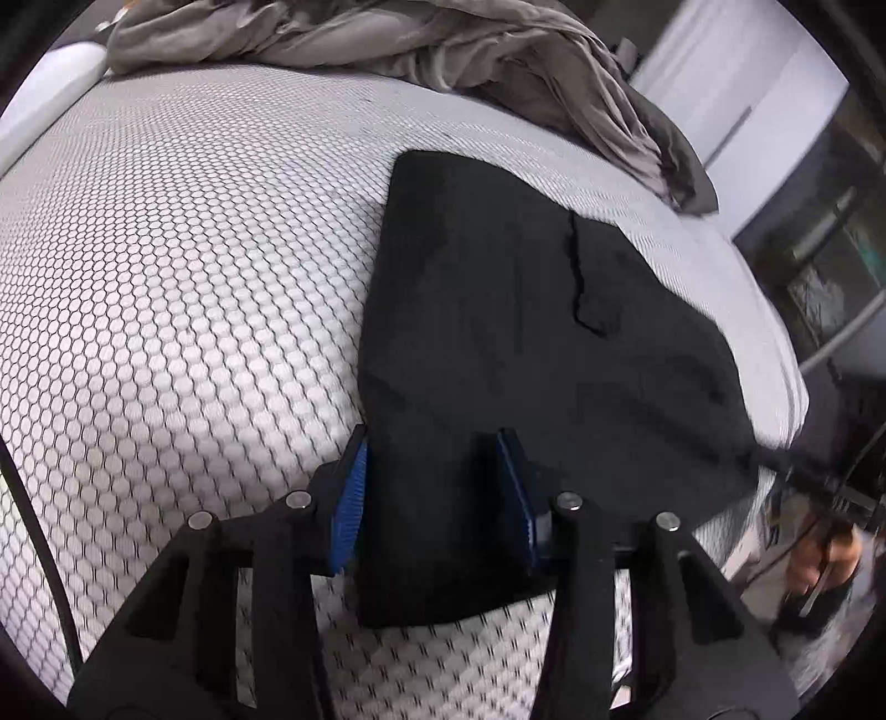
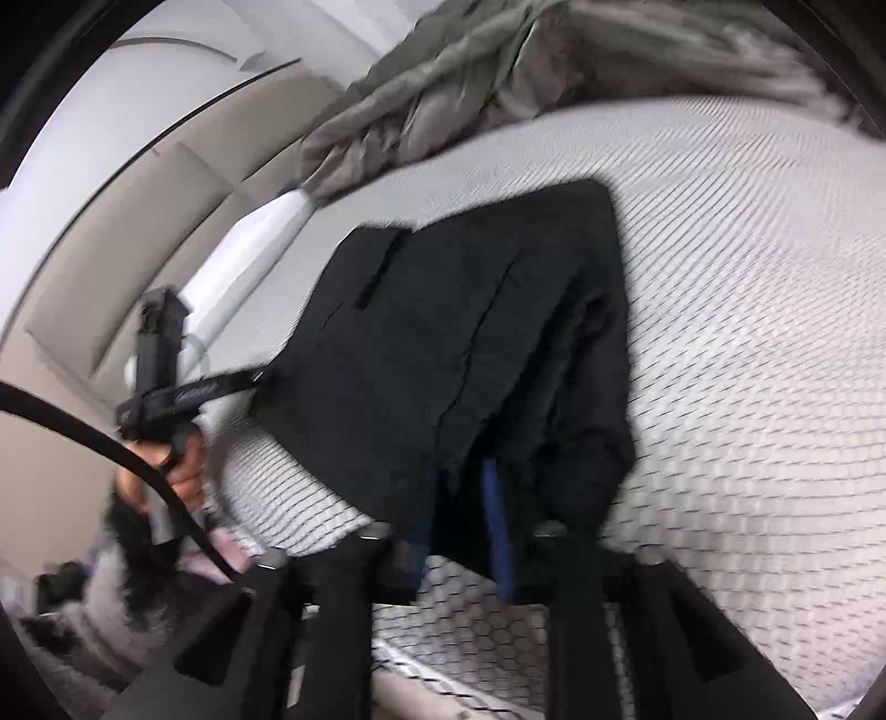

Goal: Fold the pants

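Black pants (image 1: 531,310) lie folded on the honeycomb mattress (image 1: 166,288), near its edge, short of the grey blanket (image 1: 387,50). Left gripper (image 1: 437,493): jaws spread, near pants corner between them, pads not clearly pressing. Right gripper (image 2: 459,531): blurred, fabric between jaws, grip unclear.

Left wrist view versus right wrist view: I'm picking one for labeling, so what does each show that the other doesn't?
Only the left wrist view shows the left gripper sharply, blue pads either side of the black pants' near corner, plus dark furniture beyond the bed. Only the right wrist view shows the padded headboard, the right gripper at the pants' edge, blurred, and the hand carrying the other gripper. Both show the folded pants on the honeycomb-patterned mattress and the bunched grey blanket.
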Available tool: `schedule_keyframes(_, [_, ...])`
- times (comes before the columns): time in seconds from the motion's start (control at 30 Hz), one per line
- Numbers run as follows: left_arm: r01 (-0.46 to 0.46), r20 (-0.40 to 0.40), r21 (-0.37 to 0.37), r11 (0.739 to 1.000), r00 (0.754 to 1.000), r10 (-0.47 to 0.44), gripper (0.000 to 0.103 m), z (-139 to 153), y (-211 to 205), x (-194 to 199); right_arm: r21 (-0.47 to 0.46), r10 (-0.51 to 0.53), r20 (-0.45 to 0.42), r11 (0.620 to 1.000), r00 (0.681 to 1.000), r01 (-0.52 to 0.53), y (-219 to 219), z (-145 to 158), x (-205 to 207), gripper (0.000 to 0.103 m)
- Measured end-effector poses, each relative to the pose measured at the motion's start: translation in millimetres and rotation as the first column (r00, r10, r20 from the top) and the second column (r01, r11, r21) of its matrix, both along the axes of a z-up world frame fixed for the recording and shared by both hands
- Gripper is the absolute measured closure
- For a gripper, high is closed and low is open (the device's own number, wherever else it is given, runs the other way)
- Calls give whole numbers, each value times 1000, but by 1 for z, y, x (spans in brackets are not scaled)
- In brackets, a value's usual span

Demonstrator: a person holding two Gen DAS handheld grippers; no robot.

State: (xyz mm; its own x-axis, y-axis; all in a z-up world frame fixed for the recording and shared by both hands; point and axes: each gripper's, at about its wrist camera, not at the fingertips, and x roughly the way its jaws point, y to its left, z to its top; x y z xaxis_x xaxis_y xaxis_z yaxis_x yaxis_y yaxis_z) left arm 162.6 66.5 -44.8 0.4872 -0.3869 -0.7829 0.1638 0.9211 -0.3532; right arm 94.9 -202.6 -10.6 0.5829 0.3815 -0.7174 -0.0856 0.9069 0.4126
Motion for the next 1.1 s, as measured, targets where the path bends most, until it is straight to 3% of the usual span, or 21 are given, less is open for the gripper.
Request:
schedule_keyframes(0.07, [41,-18,-6,999,999,-41,62,0,-7,-12,-31,-47,51,998,998,48,-1,7,-5,75])
schedule_keyframes(0.13, [23,17,79,997,1000,-25,60,9,-13,-25,-49,-69,97,996,993,74,0,14,-6,75])
schedule_keyframes(0.23, [-59,161,179,982,986,30,60,32,-15,-42,-76,-61,177,994,982,76,12,24,-6,74])
schedule_keyframes(0.33, [43,289,135,990,954,-80,53,49,-32,-56,-81,-10,210,996,978,28,33,25,3,68])
schedule_keyframes(0.4, [119,282,152,981,946,-158,50,42,-54,-58,-63,21,193,998,981,-9,47,17,17,66])
schedule_keyframes(0.5, [238,222,227,944,932,-288,50,15,-93,-49,-69,116,135,992,984,-108,79,-7,41,66])
schedule_keyframes(0.53, [239,220,275,931,927,-303,50,6,-104,-46,-91,134,119,988,984,-124,84,-15,46,66])
schedule_keyframes(0.63, [281,225,292,914,909,-351,50,-2,-104,-48,-173,165,67,973,984,-152,85,-36,54,74])
schedule_keyframes(0.73, [267,218,286,920,917,-334,44,-2,-85,-55,-398,121,108,915,987,-68,66,-30,31,79])
schedule_keyframes(0.77, [256,214,280,925,923,-320,41,-2,-75,-55,-407,129,120,911,984,-69,56,-28,22,79])
schedule_keyframes(0.83, [236,206,279,931,932,-298,40,2,-67,-52,-402,88,135,915,987,-27,43,-24,10,78])
schedule_keyframes(0.93, [209,227,288,935,933,-279,40,19,-68,-55,-395,37,177,918,984,36,36,-13,3,63])
schedule_keyframes(1.0, [190,278,264,946,924,-263,40,33,-72,-54,-342,33,226,939,974,48,43,-6,4,58])
schedule_keyframes(1.1, [166,268,237,957,936,-229,40,31,-91,-28,-244,16,244,969,970,45,54,-4,29,57])
